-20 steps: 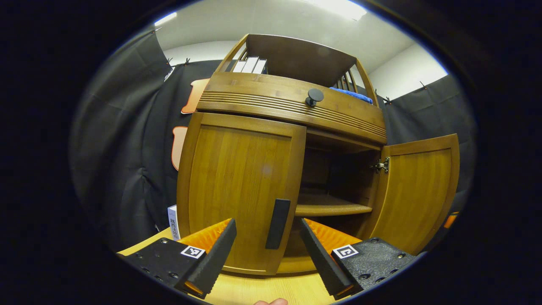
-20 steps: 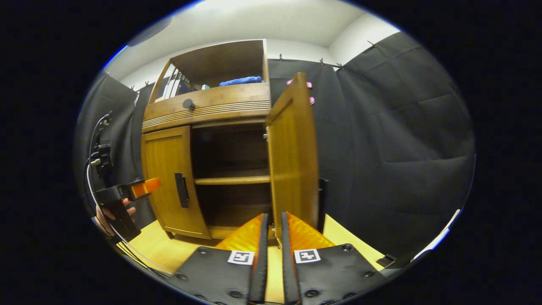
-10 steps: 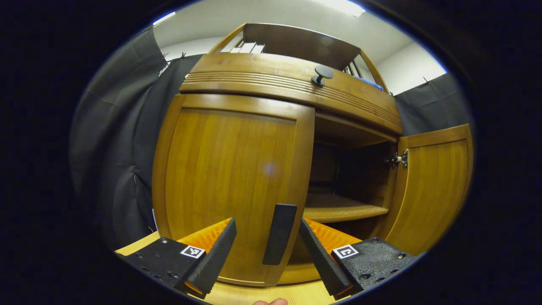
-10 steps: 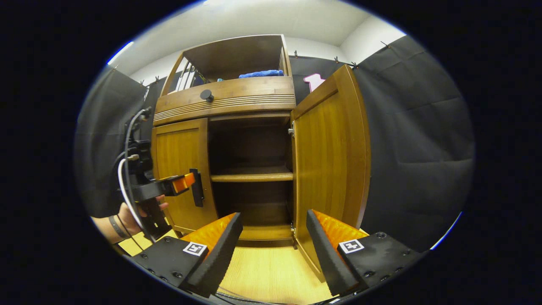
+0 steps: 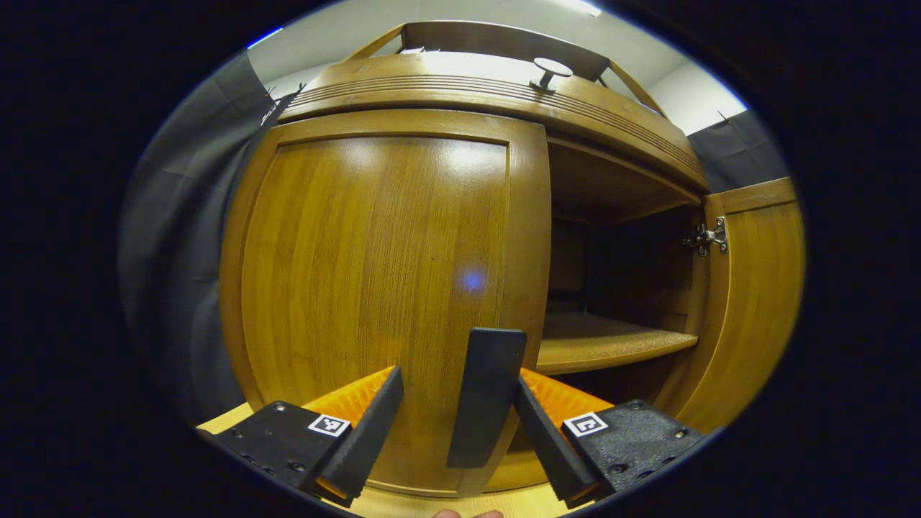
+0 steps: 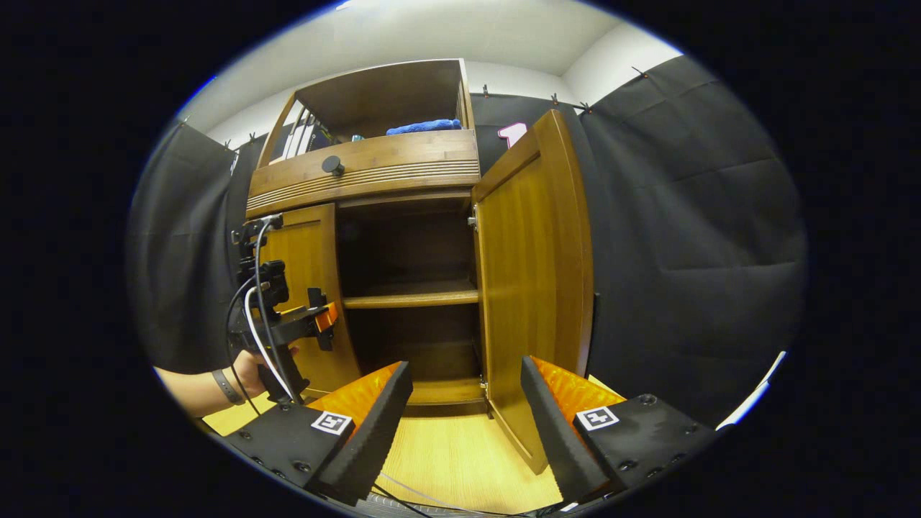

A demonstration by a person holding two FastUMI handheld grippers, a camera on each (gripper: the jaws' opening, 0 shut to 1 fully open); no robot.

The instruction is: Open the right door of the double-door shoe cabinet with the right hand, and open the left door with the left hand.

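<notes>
wooden shoe cabinet: right door open, shelf bare.

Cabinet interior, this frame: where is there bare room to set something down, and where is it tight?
Free: the middle shelf and the floor below it, bordered by the closed left door and the open right door. The tabletop ahead of the open right gripper is bare too. Crowded: the left door's handle, where the open left gripper straddles it.
</notes>
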